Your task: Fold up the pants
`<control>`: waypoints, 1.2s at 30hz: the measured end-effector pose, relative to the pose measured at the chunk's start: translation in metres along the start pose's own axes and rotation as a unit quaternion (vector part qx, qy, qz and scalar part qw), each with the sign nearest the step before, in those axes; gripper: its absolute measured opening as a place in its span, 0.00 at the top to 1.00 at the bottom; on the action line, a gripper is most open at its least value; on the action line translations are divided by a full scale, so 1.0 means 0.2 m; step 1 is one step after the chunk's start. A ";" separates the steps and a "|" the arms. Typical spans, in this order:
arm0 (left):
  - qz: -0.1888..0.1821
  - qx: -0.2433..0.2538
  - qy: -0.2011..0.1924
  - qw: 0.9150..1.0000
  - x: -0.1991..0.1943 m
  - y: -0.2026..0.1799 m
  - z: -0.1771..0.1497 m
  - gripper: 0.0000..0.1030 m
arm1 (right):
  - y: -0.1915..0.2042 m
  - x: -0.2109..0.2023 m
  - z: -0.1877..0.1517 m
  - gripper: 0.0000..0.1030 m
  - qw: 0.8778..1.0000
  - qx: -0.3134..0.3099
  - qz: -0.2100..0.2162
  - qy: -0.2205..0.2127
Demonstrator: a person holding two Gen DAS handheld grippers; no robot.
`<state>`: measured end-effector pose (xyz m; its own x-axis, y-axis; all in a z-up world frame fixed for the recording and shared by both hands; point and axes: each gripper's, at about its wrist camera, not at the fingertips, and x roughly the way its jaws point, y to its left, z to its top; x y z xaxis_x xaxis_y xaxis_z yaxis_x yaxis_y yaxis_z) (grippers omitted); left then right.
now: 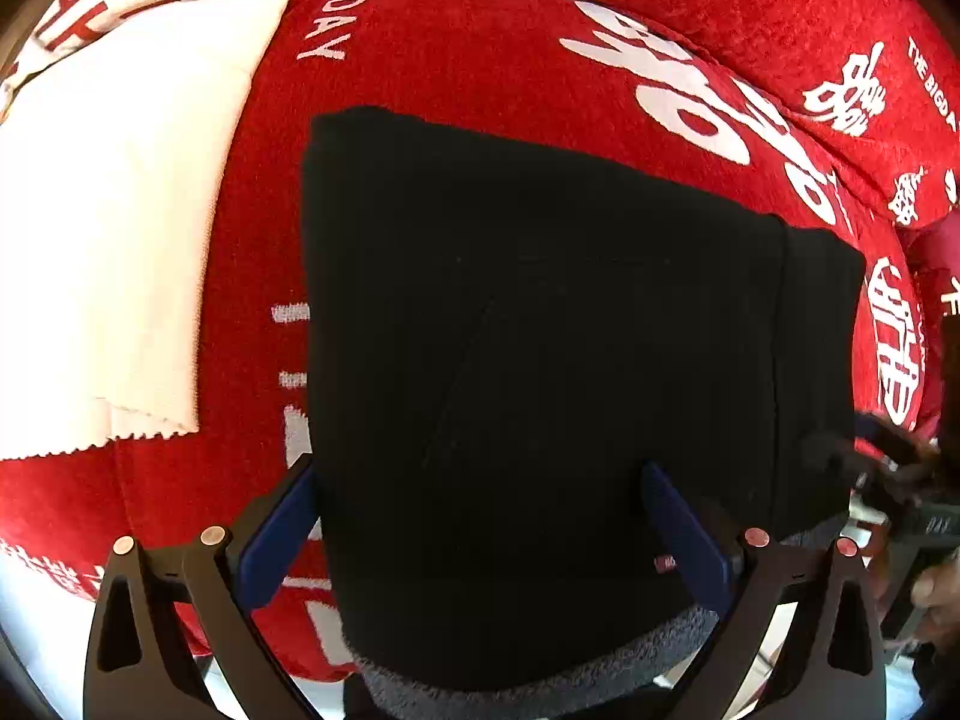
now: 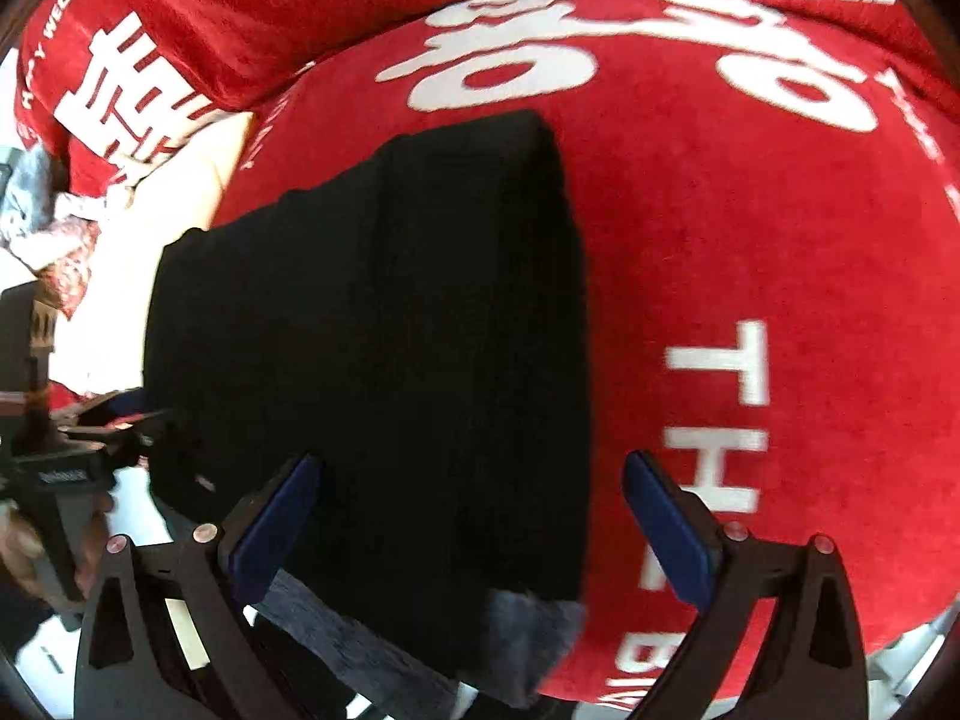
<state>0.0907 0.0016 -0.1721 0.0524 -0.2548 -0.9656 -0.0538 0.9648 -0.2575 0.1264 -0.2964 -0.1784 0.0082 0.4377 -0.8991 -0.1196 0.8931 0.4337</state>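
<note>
The black pants (image 1: 540, 330) lie folded into a thick rectangle on a red sofa seat (image 1: 480, 48) with white lettering. Grey fleece lining (image 1: 528, 684) shows along their near edge. My left gripper (image 1: 480, 468) is open, its blue fingers straddling the near part of the fold. In the right wrist view the pants (image 2: 390, 330) run away from me, and my right gripper (image 2: 474, 457) is open over their near right edge, one finger above the black cloth and the other (image 2: 666, 516) above the red seat. Each gripper shows at the edge of the other's view.
A white cloth (image 1: 90, 240) with a zigzag edge lies left of the pants. The red sofa backrest (image 2: 270, 0) rises behind. Crumpled fabrics (image 2: 54, 228) sit at the far left. A hand (image 1: 936, 588) holds the other gripper's handle. Pale floor (image 2: 36, 660) shows below the seat.
</note>
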 end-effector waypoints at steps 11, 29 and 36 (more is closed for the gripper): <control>-0.003 -0.012 -0.010 1.000 0.02 -0.02 0.01 0.04 | 0.08 0.04 0.02 0.16 0.999 -0.021 0.000 0.032; 0.004 0.041 -0.023 0.999 -0.16 -0.06 -0.01 0.60 | 0.25 -0.17 -0.01 0.53 0.999 -0.041 0.002 -0.005; 0.003 0.040 -0.029 0.999 -0.23 -0.06 -0.01 0.62 | 0.35 -0.26 -0.02 0.55 0.998 -0.056 0.015 -0.022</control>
<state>0.0869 0.0012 -0.1251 0.1100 -0.2468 -0.9628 0.0254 0.9691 -0.2455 0.1139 -0.2565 -0.1008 0.0470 0.4708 -0.8810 -0.2308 0.8632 0.4490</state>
